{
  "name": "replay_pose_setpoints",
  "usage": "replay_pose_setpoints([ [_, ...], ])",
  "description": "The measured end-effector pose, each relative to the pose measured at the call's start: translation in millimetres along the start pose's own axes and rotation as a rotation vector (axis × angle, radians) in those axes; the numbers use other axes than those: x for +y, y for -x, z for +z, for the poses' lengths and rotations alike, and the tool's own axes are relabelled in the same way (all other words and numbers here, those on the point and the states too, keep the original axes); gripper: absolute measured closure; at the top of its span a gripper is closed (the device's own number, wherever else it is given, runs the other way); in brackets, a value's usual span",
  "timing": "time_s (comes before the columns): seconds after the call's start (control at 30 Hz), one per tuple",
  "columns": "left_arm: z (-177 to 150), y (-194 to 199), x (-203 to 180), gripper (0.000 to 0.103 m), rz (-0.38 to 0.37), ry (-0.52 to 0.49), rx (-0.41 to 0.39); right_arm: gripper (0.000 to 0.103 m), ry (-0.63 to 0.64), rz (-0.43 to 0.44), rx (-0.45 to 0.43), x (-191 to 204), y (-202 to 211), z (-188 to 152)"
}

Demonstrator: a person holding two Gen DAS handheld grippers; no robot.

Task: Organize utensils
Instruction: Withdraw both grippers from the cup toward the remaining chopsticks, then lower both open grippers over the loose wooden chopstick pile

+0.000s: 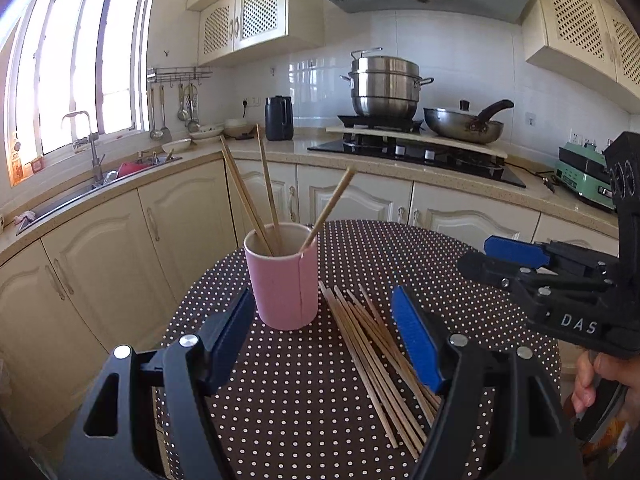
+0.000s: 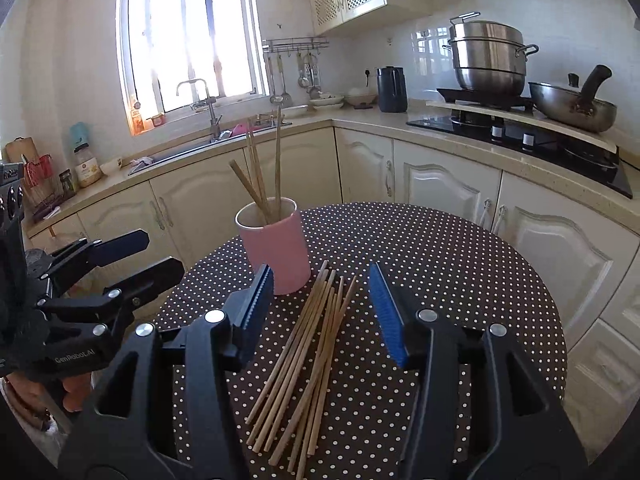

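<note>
A pink cup (image 1: 282, 280) stands on the round polka-dot table (image 1: 420, 256) and holds three wooden chopsticks (image 1: 266, 188). It also shows in the right wrist view (image 2: 276, 248). Several loose chopsticks (image 1: 372, 356) lie in a pile to the right of the cup, also seen in the right wrist view (image 2: 308, 352). My left gripper (image 1: 324, 332) is open and empty, just before the cup. My right gripper (image 2: 322, 312) is open and empty above the pile's far ends. The right gripper shows in the left wrist view (image 1: 504, 256); the left gripper shows in the right wrist view (image 2: 156, 256).
Kitchen cabinets (image 1: 180, 216) and a countertop ring the table behind. A sink (image 2: 188, 148) is at the left, a black kettle (image 1: 279, 118) at the corner, a steel pot (image 1: 384, 88) and a pan (image 1: 464, 124) on the stove.
</note>
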State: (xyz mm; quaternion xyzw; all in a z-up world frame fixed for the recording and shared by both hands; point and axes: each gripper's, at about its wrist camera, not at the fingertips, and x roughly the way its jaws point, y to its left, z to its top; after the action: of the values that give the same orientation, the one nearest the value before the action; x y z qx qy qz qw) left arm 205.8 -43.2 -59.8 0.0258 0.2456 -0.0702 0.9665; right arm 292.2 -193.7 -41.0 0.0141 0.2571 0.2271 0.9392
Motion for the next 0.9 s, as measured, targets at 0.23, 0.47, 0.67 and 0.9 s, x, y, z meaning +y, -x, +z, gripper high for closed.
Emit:
replay_pose_setpoints([
  [0.23, -26.0, -58.3, -3.5, 0.033, -0.017, -0.003, 0.221, 0.053, -0.027, 0.002, 0.086, -20.0, -22.2, -19.4],
  [0.47, -52.7, -103.8, -9.9, 0.033, 0.009, -0.049, 0.369, 0.053, -0.057, 0.006, 0.161, -37.6, -46.4, -35.9],
  [0.67, -58.9, -121.5, -10.0, 0.033, 0.028, -0.064, 0.387, 0.053, -0.071, 0.01, 0.198, -45.4, -63.0, -46.2],
  [0.9, -56.3, -135.8, -16.0, 0.033, 0.046, -0.068, 0.398, 0.053, -0.083, 0.017, 0.215, -46.0, -73.9, -51.8],
])
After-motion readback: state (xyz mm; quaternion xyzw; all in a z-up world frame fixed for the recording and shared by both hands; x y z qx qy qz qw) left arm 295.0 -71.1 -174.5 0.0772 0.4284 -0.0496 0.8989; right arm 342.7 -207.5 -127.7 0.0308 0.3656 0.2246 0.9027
